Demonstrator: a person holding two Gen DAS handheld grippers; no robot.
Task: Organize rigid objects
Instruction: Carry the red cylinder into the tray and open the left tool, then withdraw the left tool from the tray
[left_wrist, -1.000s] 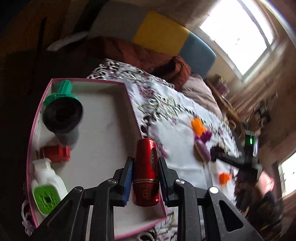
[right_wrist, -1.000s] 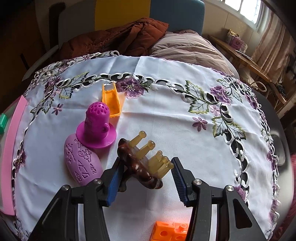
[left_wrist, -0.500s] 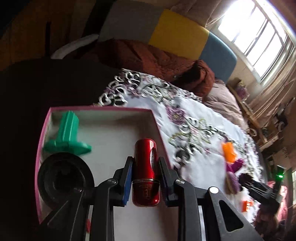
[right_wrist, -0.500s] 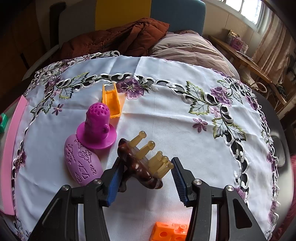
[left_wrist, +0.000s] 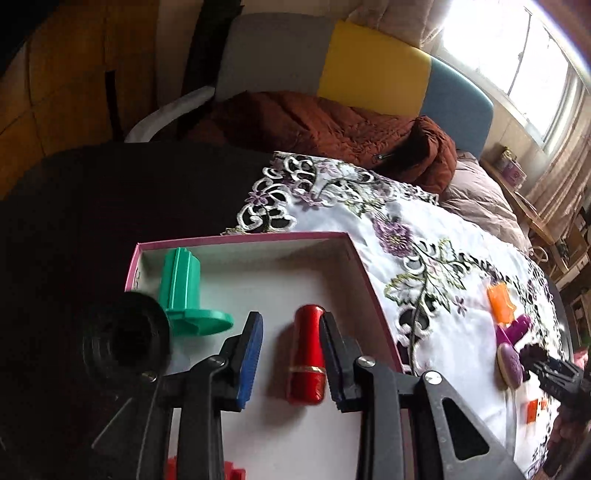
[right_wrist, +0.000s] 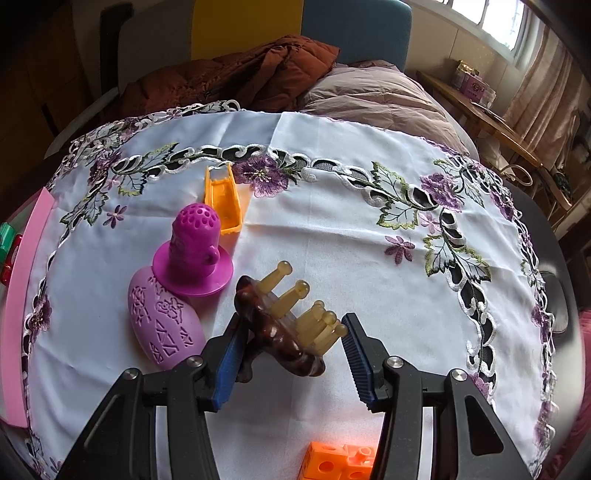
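Left wrist view: I angle the left gripper steeply down into the pink box; jaws, just opening, straddle the red lipstick tube, left pad clear.

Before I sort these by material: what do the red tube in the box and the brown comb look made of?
Red tube: glossy metal or lacquered plastic, judging by its sheen and gold band. Brown comb: probably polished, tortoiseshell-look plastic or resin, with translucent amber, knob-tipped teeth.

Red block cut off at bottom edge; black round thing blurred, perhaps a cap.
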